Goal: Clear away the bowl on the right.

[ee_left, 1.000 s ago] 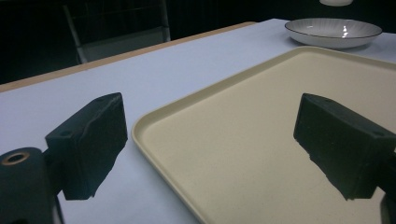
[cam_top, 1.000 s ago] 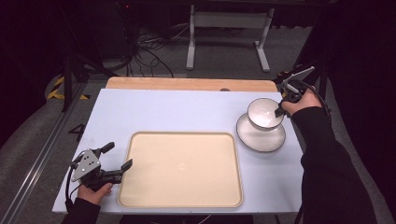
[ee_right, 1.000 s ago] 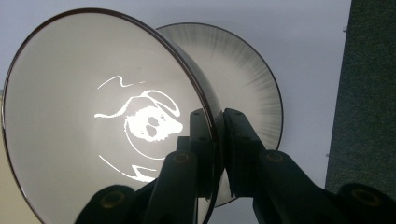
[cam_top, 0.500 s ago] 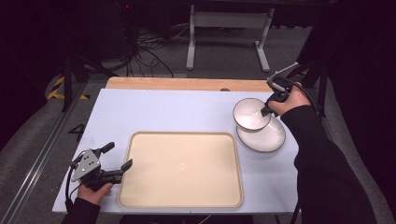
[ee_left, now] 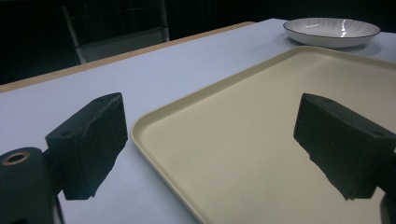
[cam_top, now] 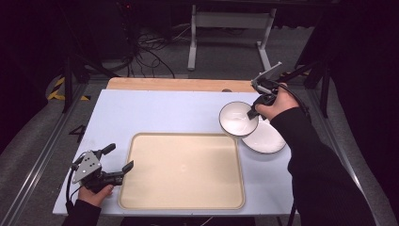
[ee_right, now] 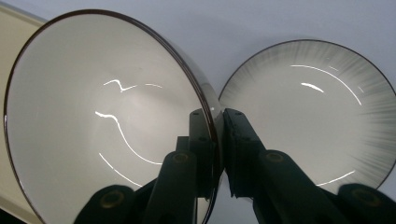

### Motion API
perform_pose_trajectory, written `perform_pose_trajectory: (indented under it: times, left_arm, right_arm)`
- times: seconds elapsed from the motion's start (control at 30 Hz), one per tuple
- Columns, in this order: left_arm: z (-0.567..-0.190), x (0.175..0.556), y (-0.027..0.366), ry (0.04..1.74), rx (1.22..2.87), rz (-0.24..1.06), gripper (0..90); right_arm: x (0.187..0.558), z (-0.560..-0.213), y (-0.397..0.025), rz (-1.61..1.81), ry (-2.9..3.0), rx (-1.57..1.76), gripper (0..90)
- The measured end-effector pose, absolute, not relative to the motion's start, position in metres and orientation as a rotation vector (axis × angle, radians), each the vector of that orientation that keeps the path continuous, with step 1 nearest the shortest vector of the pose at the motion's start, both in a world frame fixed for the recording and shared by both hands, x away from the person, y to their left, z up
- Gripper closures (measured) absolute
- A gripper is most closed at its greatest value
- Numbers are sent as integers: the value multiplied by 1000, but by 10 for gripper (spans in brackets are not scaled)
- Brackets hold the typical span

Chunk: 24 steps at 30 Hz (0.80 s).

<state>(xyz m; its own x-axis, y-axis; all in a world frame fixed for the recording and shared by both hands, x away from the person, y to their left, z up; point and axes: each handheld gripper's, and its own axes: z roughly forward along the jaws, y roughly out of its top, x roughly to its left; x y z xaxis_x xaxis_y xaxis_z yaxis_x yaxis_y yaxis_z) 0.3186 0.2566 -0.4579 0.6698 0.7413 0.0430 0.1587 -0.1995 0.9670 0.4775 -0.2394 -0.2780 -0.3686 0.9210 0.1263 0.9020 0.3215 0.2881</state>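
Right fingers (ee_right: 217, 140) around bowl (ee_right: 102, 116) rim

Dim room — grey floor (cam_top: 42, 117), tangled cables (cam_top: 150, 47), metal stand (cam_top: 226, 19).

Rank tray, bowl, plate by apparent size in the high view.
1. tray, clearly largest.
2-3. bowl and plate: too close to rank. The bowl is lifted in the right gripper, nearer the camera, and overlaps the plate.

Tray (cam_top: 183, 172) mid-table (cam_top: 141, 113); plate (cam_top: 268, 139) right, bowl (cam_top: 237, 118) above.
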Motion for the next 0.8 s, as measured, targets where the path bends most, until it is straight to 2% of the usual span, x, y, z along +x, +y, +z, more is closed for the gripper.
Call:
perform_pose_trajectory:
  times: [0.8]
  left_arm:
    - [-458,318,257,725,1719,624,108]
  right_arm:
    - [441,-274,-149,520,2739,1393,820]
